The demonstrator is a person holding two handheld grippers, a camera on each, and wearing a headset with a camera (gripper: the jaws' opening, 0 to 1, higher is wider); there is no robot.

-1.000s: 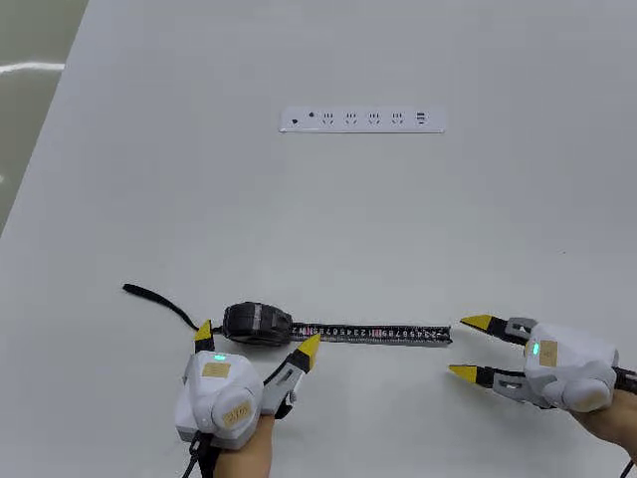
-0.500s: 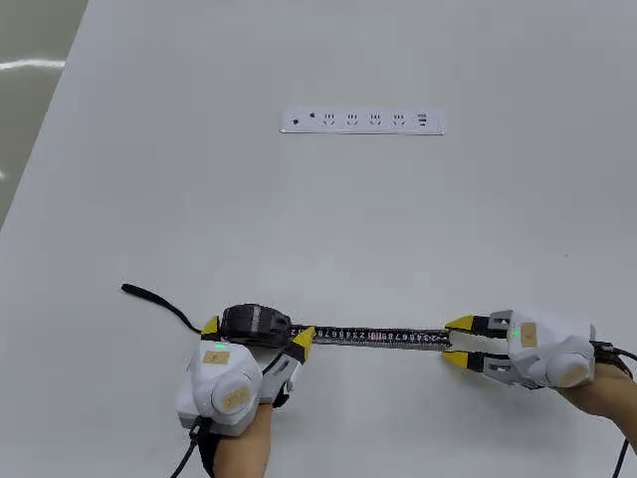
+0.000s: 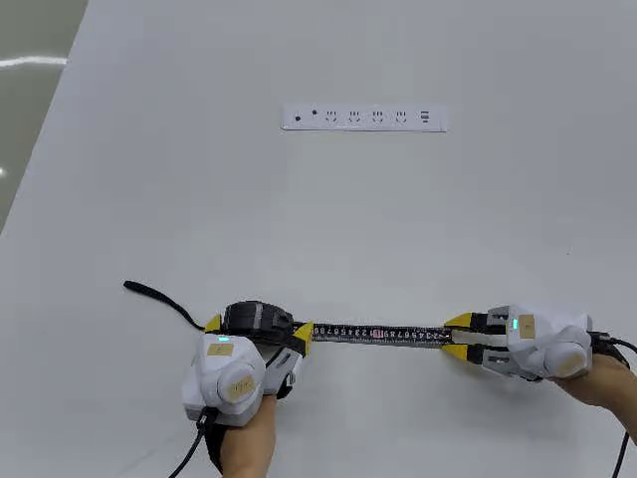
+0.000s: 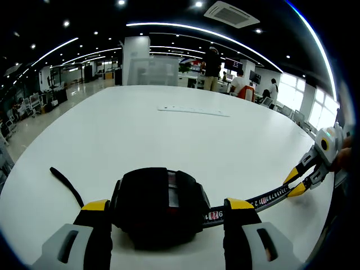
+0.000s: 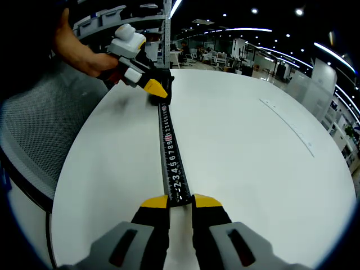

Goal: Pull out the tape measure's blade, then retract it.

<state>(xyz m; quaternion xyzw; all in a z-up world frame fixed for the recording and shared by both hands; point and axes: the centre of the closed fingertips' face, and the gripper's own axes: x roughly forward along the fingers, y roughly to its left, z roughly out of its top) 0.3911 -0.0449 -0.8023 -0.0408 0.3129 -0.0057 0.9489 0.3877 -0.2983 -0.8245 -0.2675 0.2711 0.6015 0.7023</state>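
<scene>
The black tape measure (image 3: 257, 321) lies near the table's front edge, with its wrist strap (image 3: 157, 299) trailing left. Its blade (image 3: 376, 335) runs out to the right, flat on the table. My left gripper (image 3: 258, 328) straddles the case, its jaws drawn in against both sides. In the left gripper view the case (image 4: 157, 205) sits between the yellow fingertips (image 4: 95, 205) of my left gripper (image 4: 167, 205). My right gripper (image 3: 456, 336) has its jaws pinched on the blade's end. In the right gripper view the blade tip (image 5: 179, 194) fills the narrow gap of my right gripper (image 5: 180, 201).
A white power strip (image 3: 363, 119) lies flat further back on the white table (image 3: 418, 229). The table's left edge (image 3: 45, 129) meets a glossy floor. People stand (image 4: 212, 68) far beyond the table.
My right gripper has moved left to the blade's end and its jaws have narrowed onto it. My left gripper's jaws have drawn in around the case. The blade's length looks unchanged.
</scene>
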